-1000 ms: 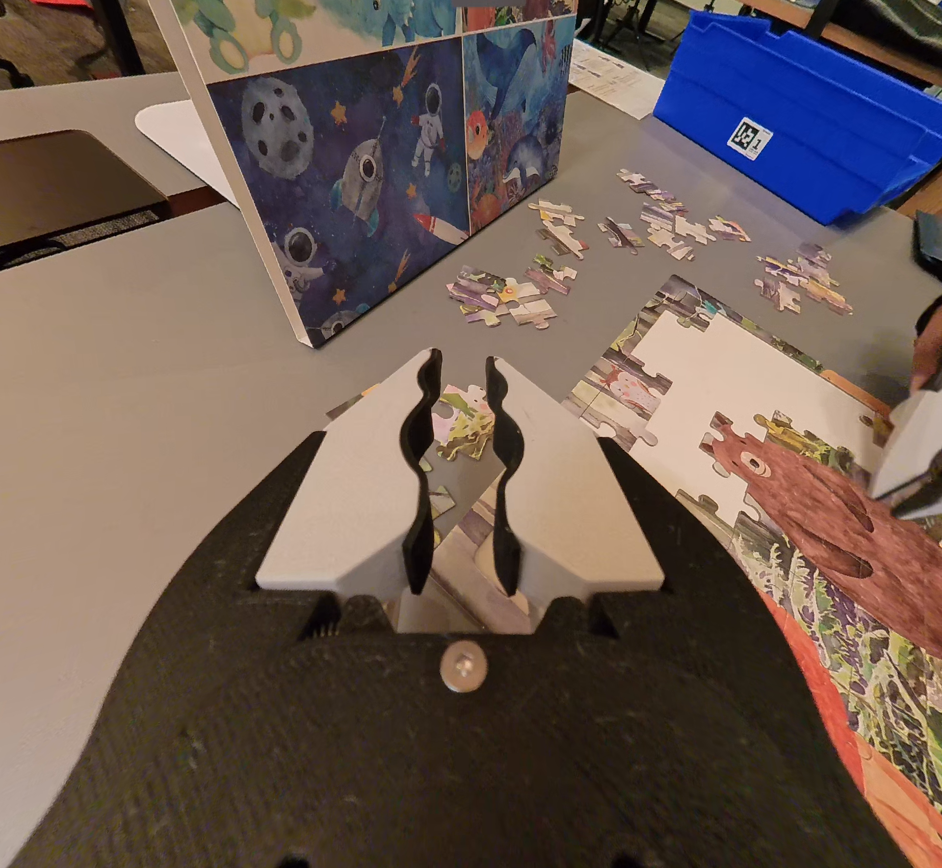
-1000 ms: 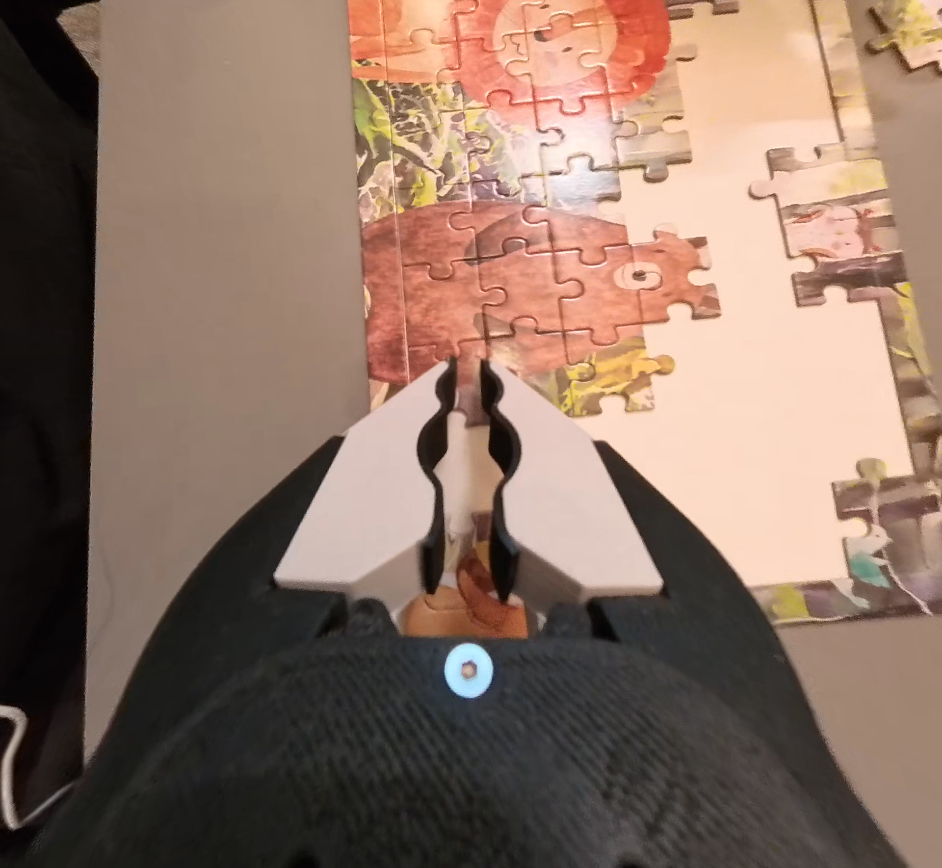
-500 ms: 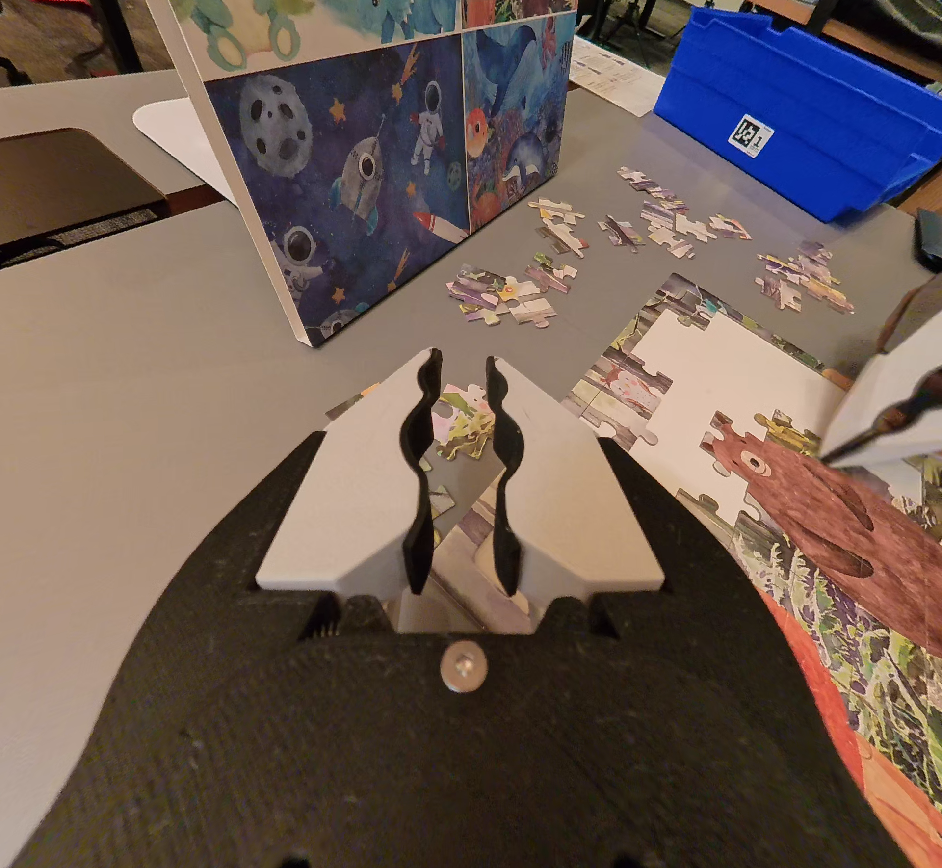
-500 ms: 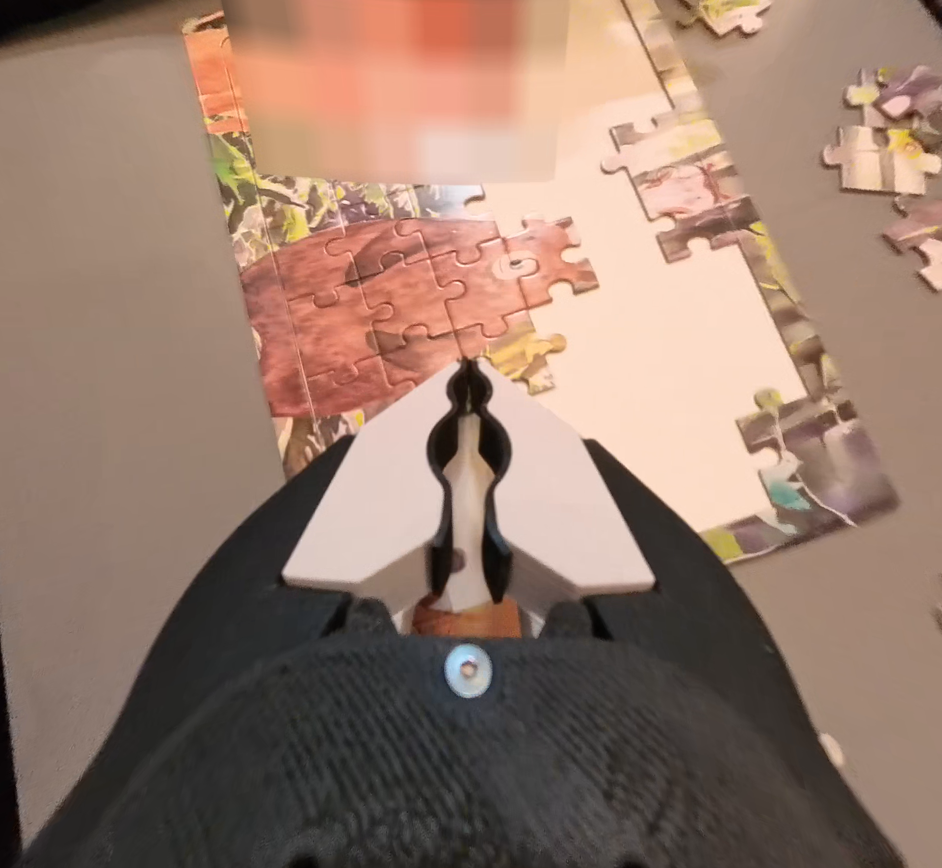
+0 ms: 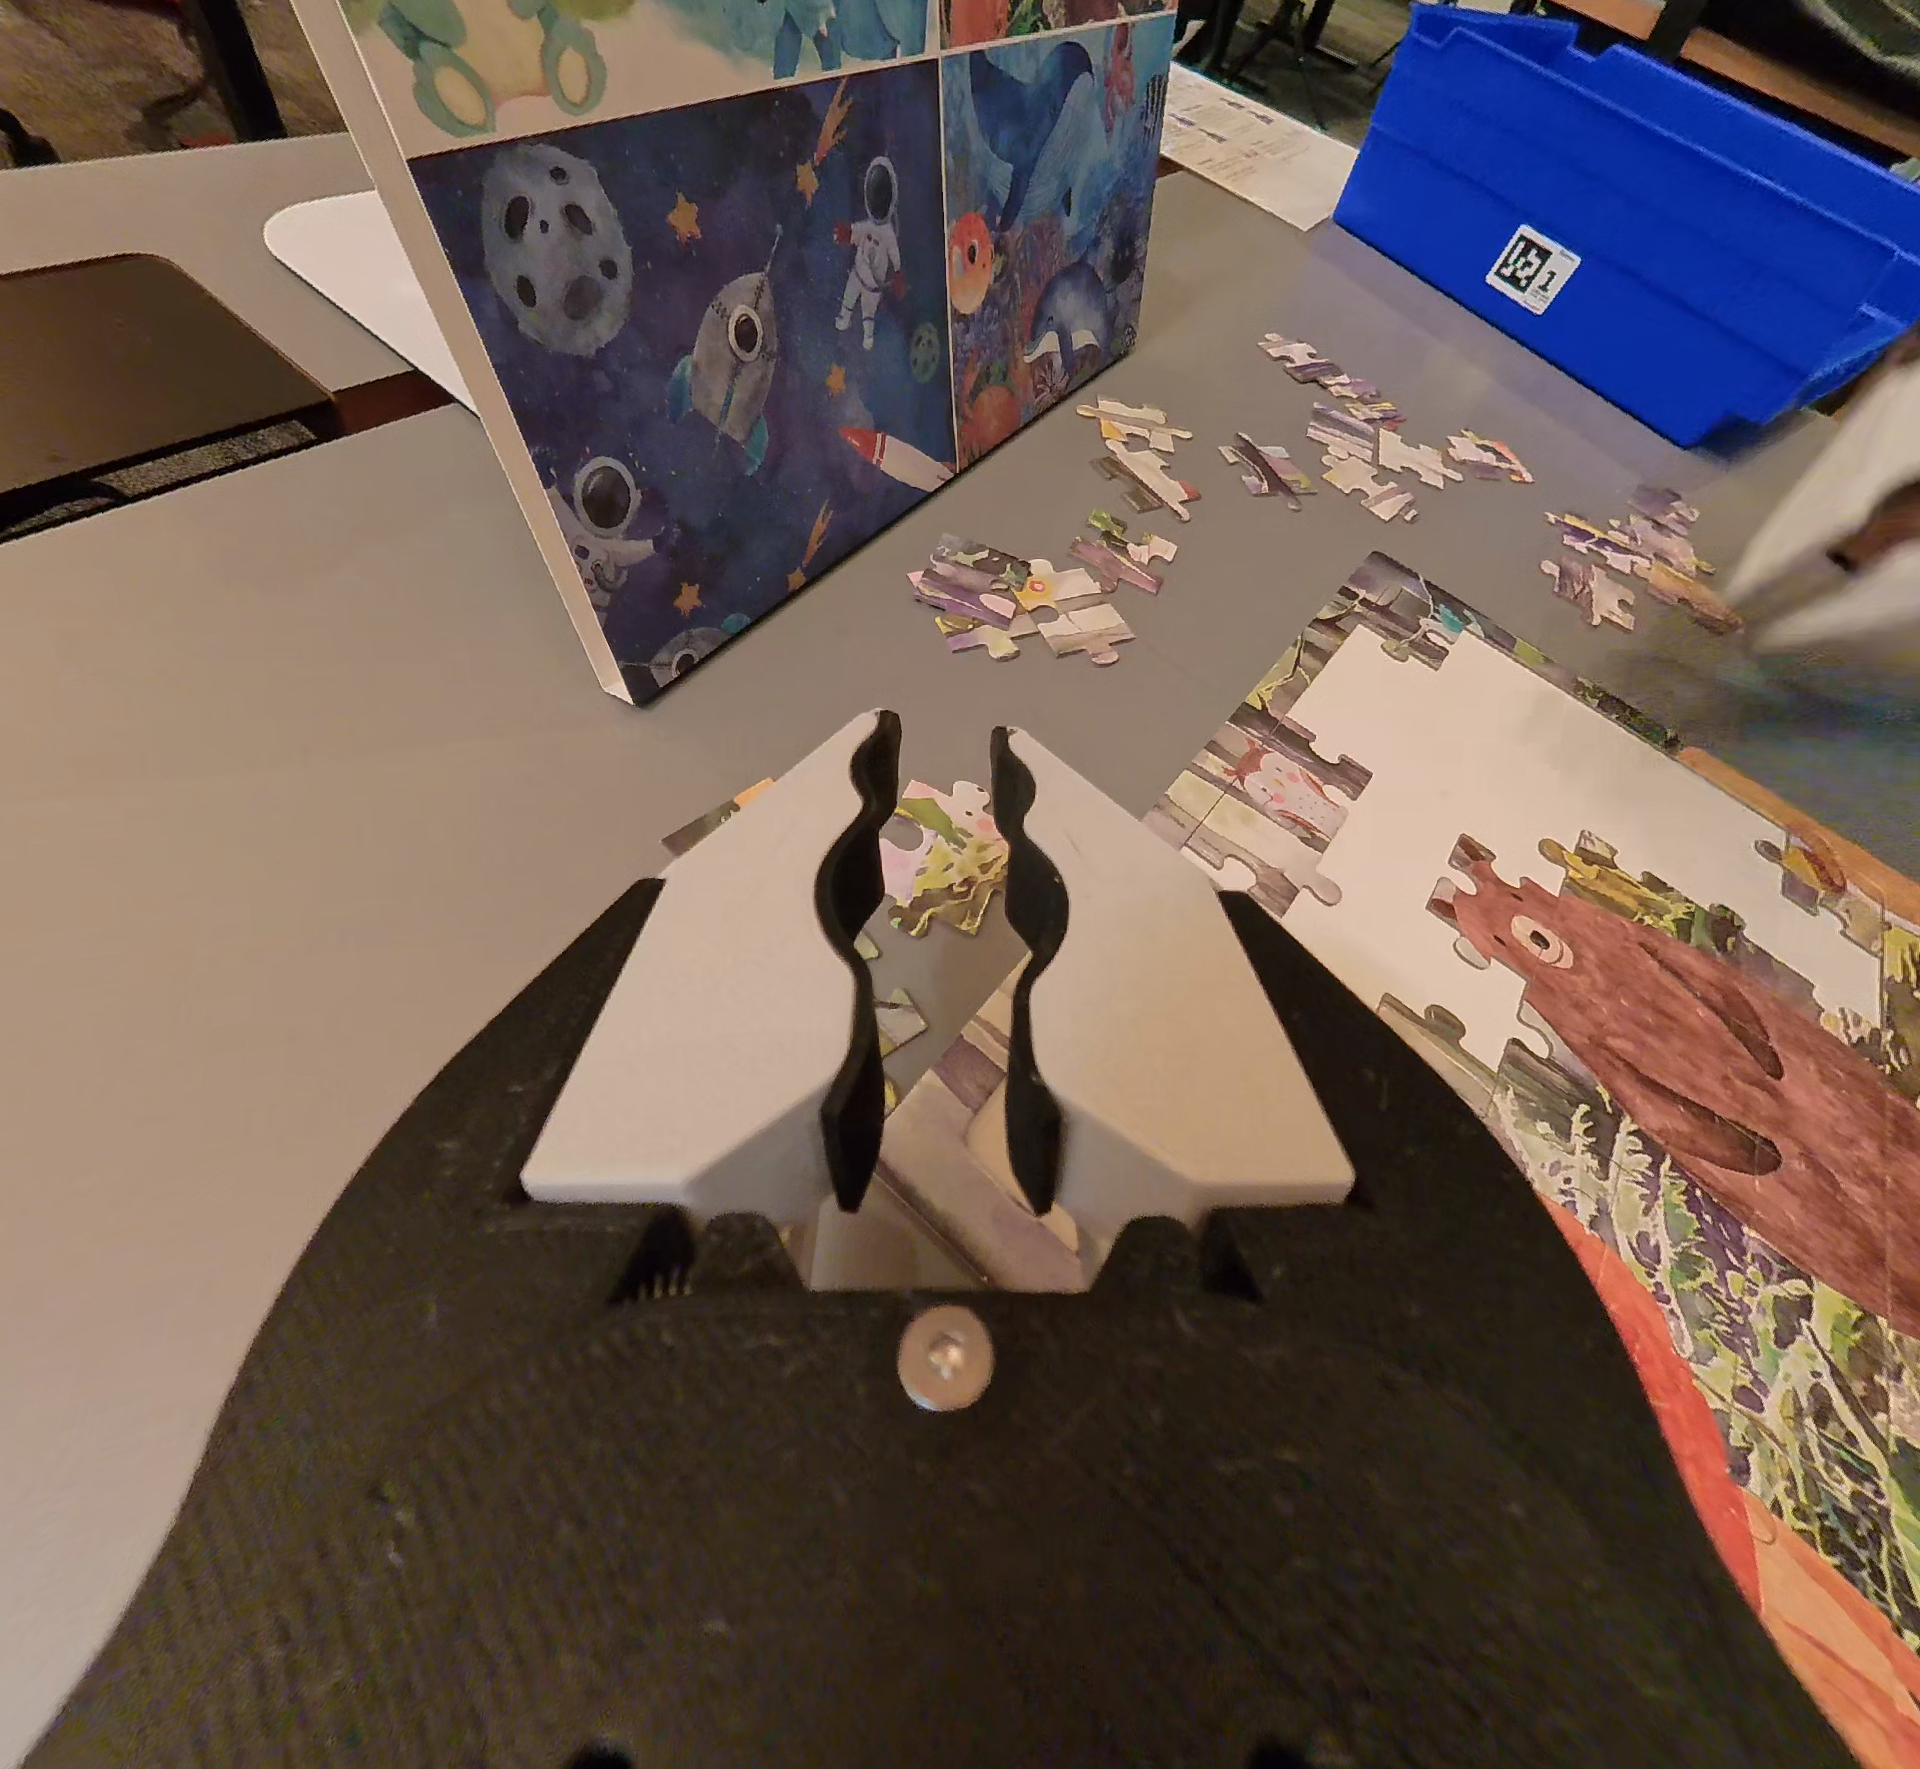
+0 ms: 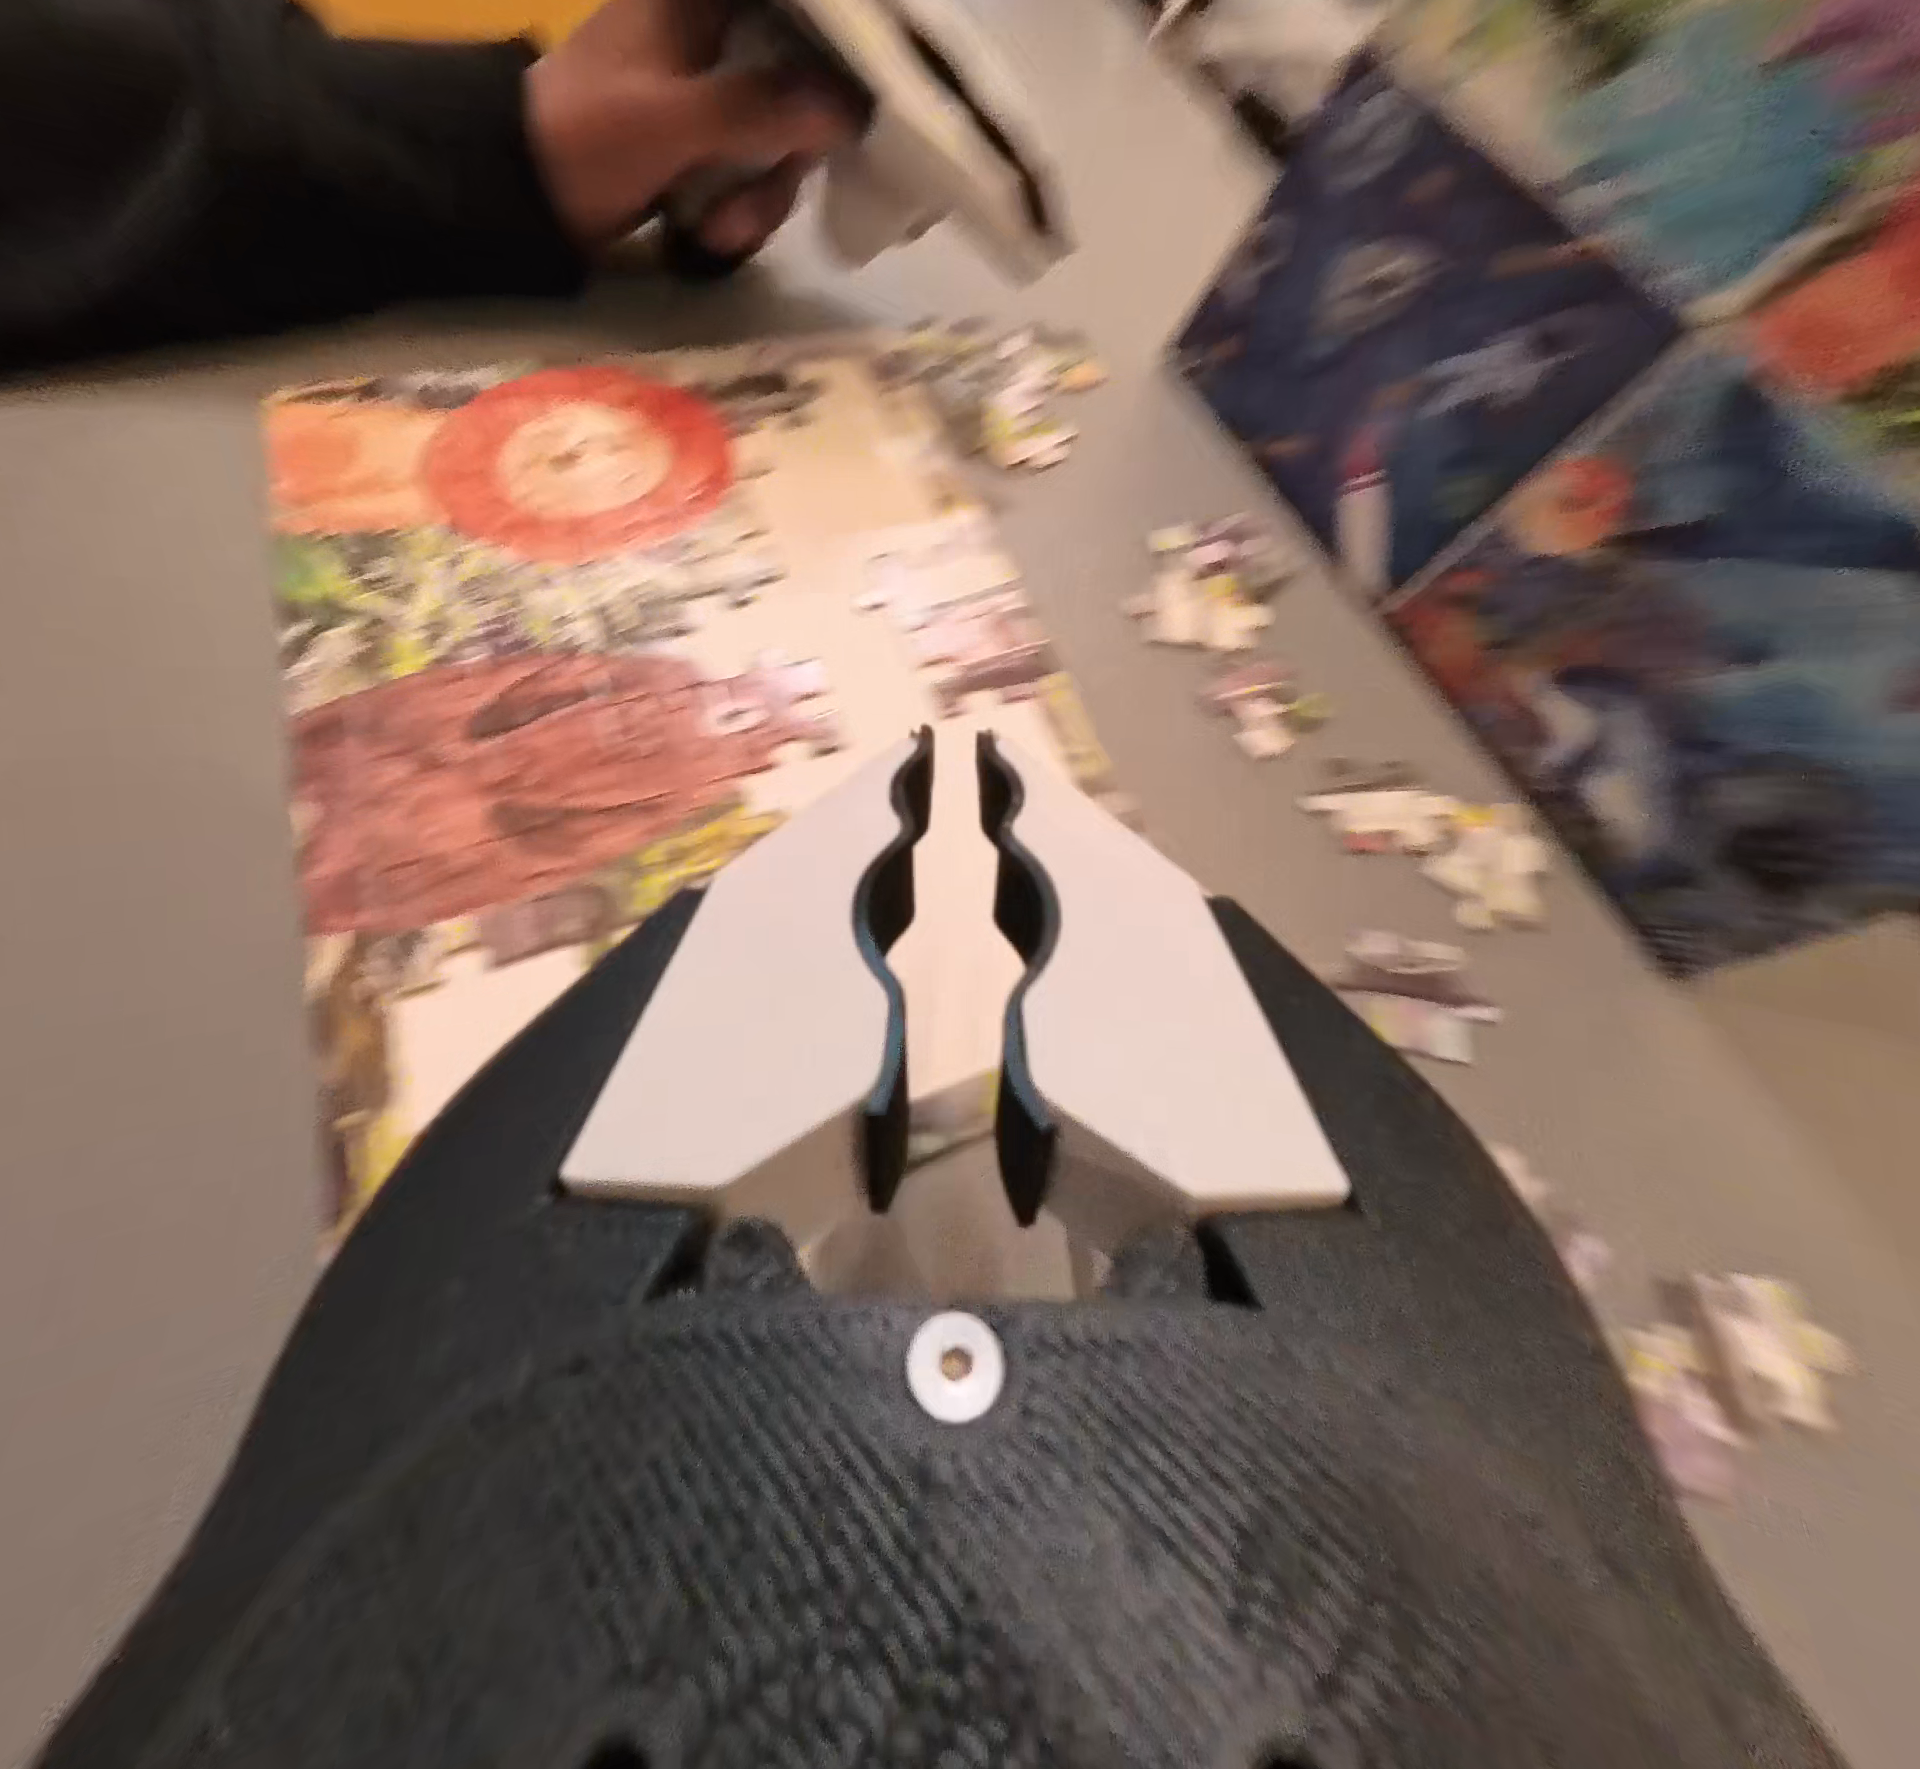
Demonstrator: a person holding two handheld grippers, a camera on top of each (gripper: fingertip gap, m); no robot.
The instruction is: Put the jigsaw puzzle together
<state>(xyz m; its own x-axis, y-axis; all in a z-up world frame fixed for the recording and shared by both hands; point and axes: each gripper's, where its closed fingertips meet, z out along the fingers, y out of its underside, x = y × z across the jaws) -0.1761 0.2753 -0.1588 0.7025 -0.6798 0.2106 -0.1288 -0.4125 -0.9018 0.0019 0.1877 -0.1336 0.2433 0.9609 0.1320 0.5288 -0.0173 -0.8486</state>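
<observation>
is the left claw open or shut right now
Open and empty. In its own wrist view the left claw shows a clear gap between its two black pads, with a loose puzzle piece on the table visible through it.

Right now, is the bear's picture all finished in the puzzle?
No, white board shows bare beside the brown bear, and loose pieces lie on the table.

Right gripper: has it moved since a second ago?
Yes. In the left wrist view the right gripper has moved away from the brown bear on the puzzle toward the loose pieces near the blue bin.
</observation>
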